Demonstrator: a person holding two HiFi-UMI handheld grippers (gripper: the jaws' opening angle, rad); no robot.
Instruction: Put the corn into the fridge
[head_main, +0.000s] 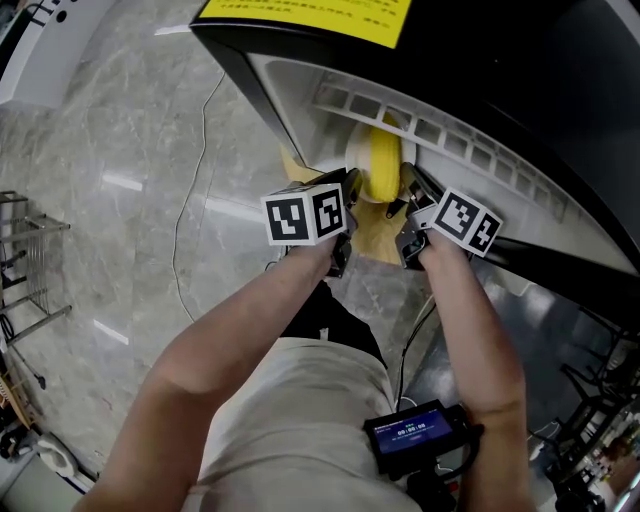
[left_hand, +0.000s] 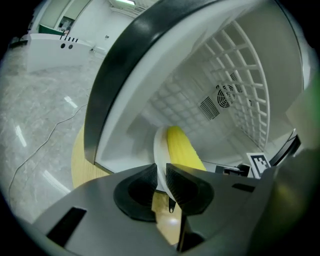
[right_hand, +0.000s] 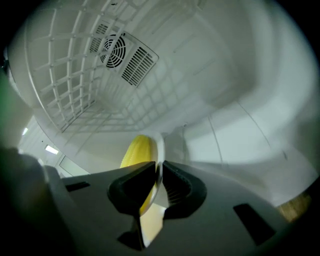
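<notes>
The left gripper (left_hand: 162, 182) and right gripper (right_hand: 159, 182) are each pinched tight on an opposite edge of a white plate (left_hand: 160, 150), and the corn (head_main: 385, 165) lies on that plate. It hangs right at the mouth of the open fridge (left_hand: 125, 65), partly inside, above the wooden table (left_hand: 82, 165). I'd call the carry nearly finished. Setting the plate down inside, letting go and backing out are left.

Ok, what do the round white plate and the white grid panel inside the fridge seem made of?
The round white plate: smooth, thin rim, slight sheen; ceramic or hard plastic, cannot tell which. The white grid panel: probably moulded plastic, matte, with thick even ribs.
</notes>
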